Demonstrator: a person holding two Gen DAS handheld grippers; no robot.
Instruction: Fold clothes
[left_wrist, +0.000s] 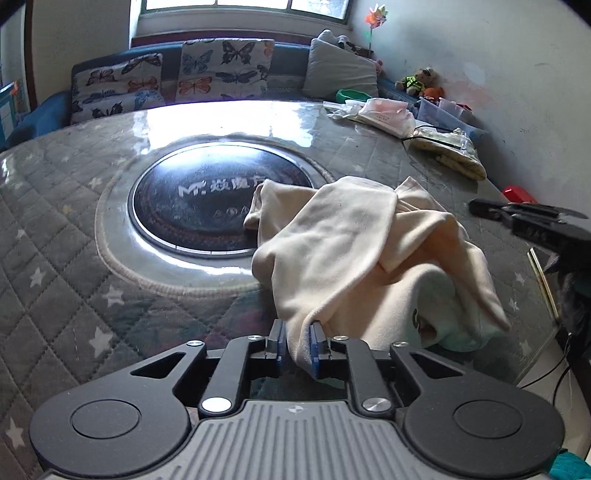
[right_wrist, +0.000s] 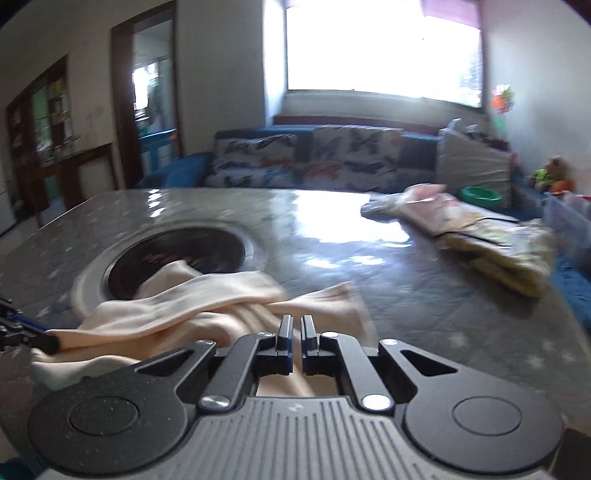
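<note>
A dark round hob (left_wrist: 221, 206) is sitting in the table (left_wrist: 66, 206), and the cream garment (left_wrist: 354, 251) is lying crumpled just right of it, one sleeve reaching over the hob's rim. The left gripper (left_wrist: 298, 341) is pinching the garment's near edge between its fingers. The right gripper (right_wrist: 296, 334) is hovering over the cloth with its fingers nearly together and nothing between them. Bagged items (left_wrist: 443, 147) are lying far right.
</note>
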